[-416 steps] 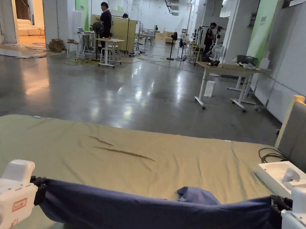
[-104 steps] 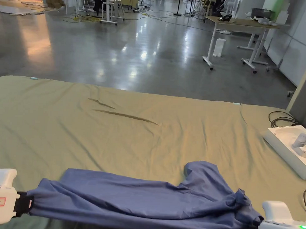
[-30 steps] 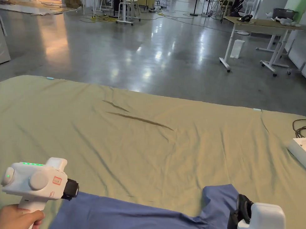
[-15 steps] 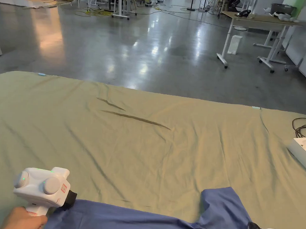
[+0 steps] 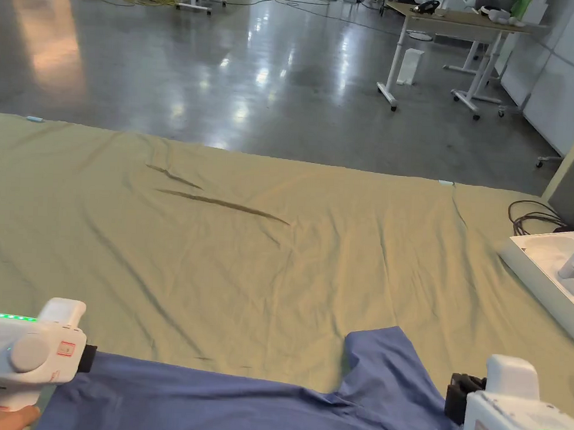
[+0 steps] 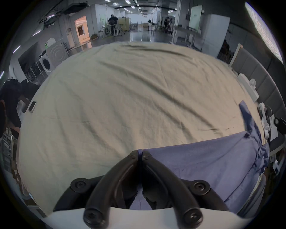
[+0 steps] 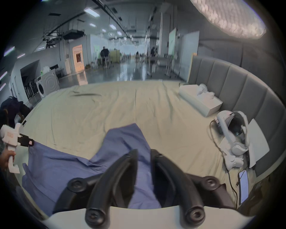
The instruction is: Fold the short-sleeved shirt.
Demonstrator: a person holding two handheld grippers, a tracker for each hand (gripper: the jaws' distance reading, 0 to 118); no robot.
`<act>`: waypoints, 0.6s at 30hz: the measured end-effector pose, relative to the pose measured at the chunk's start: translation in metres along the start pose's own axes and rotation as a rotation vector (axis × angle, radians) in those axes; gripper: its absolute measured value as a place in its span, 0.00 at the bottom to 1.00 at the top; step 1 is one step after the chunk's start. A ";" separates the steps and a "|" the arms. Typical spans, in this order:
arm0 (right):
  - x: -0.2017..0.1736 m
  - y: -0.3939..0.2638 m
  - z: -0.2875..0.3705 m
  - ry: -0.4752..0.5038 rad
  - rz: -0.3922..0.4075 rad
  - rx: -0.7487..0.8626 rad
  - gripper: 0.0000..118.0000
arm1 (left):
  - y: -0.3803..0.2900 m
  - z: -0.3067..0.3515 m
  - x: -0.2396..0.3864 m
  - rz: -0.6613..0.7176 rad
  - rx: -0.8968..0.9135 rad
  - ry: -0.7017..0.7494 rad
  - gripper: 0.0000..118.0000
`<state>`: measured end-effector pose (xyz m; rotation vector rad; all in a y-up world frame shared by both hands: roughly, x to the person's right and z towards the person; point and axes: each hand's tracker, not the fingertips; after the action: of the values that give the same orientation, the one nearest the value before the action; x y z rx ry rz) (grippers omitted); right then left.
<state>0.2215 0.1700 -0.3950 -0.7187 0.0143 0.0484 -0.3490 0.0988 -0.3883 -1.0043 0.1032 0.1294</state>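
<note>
Shirt: blue short-sleeved cotton shirt (image 5: 244, 405) at lower frame on olive bedsheet (image 5: 249, 252)
Left gripper (image 6: 140, 153): clamped on shirt edge
Right gripper (image 7: 144, 152): jaws parted above shirt

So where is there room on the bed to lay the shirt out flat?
The bed sheet is bare beyond the shirt, to the far edge and leftward. It's crowded on the right: white box, cables, headset.
</note>
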 end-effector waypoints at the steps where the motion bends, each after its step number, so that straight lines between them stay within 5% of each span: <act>1: 0.007 0.007 -0.017 0.015 0.005 -0.072 0.34 | -0.002 0.008 0.000 -0.005 0.024 -0.006 0.03; 5: 0.020 0.018 -0.087 0.058 0.020 -0.305 0.52 | -0.013 0.035 0.008 0.002 0.065 -0.019 0.03; 12: 0.029 0.011 -0.161 0.096 -0.039 -0.510 0.53 | -0.026 0.044 0.008 0.020 0.075 -0.018 0.03; 16: 0.019 0.012 -0.161 0.067 0.031 -0.502 0.51 | -0.029 0.043 0.008 0.033 0.064 -0.015 0.03; 18: 0.016 0.010 -0.160 0.061 0.068 -0.478 0.39 | -0.030 0.043 0.008 0.036 0.060 -0.014 0.03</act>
<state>0.2376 0.0723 -0.5226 -1.1977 0.0880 0.0969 -0.3349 0.1198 -0.3412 -0.9415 0.1118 0.1657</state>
